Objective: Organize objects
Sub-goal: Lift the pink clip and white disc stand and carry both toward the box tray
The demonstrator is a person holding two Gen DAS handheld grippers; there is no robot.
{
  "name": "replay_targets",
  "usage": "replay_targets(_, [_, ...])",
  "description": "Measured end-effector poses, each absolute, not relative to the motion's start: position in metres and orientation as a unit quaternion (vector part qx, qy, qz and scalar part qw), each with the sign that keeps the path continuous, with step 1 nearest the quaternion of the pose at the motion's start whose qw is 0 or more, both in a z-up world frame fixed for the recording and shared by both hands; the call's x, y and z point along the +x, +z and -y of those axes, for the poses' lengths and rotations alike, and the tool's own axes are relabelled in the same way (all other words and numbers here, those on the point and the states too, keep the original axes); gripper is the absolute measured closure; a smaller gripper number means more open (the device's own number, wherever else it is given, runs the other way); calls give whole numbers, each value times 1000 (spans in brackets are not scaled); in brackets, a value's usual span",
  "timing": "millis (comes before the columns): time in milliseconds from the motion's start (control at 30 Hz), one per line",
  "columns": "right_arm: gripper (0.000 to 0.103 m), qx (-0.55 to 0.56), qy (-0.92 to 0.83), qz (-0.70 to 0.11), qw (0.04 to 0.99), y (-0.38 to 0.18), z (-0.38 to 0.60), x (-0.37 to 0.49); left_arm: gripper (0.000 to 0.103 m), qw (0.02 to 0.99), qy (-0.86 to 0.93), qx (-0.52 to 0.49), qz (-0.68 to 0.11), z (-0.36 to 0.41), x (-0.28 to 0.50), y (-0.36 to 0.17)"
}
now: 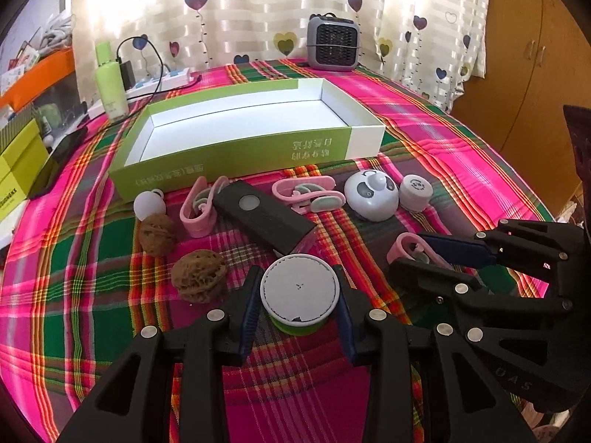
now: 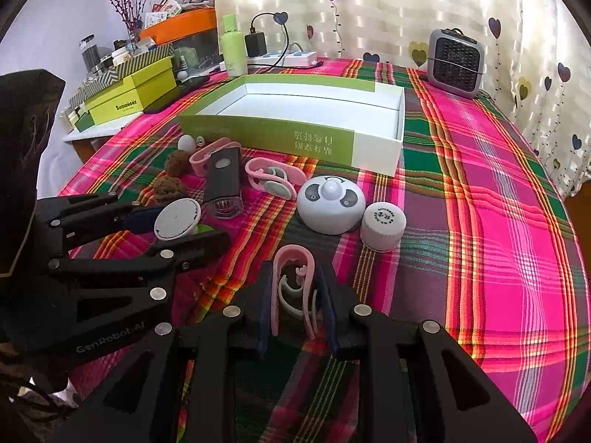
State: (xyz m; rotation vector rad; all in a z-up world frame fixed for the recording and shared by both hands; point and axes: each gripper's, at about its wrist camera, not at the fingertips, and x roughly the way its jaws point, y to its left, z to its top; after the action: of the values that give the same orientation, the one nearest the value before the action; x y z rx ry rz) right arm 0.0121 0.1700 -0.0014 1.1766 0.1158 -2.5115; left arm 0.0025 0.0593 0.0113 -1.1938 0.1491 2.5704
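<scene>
A plaid cloth in pink, green and red covers the tabletop (image 1: 424,118). Toward its far left corner stand a pale green bottle (image 1: 110,81) and a white power strip (image 1: 162,81) with a black charger plugged in. An open green-and-white box (image 1: 236,155) lies across the middle, its white inside bare; a small grey heater (image 1: 332,42) sits at the far edge behind it.

In front of the box runs a row of small things: a white ball (image 1: 149,205), two walnuts (image 1: 157,234) (image 1: 199,275), a pink clip (image 1: 197,208), a black rectangular device (image 1: 264,217) with a round grey button, another pink clip (image 1: 306,193), a white panda-faced dome (image 1: 371,193) and a white bottle cap (image 1: 415,190).

Near the front edge, the left gripper (image 1: 299,306) has its pads on both sides of a round white-lidded container (image 1: 299,289) with a green base (its jaws stand only as wide as the lid), and the container rests on the cloth.

To the right, the right gripper (image 2: 295,306) is squeezed almost shut on a third pink clip (image 2: 293,288), which lies lengthwise between the blue pads, its looped end pointing toward the box and its pale green inner piece showing. This clip sits just in front of the dome and the cap.
</scene>
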Motion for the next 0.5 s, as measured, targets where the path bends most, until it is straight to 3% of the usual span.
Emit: replay_targets(500, [78,415,-892,-38,175,-1,-170,11,72,141,898,-415,-41,-57,1,11])
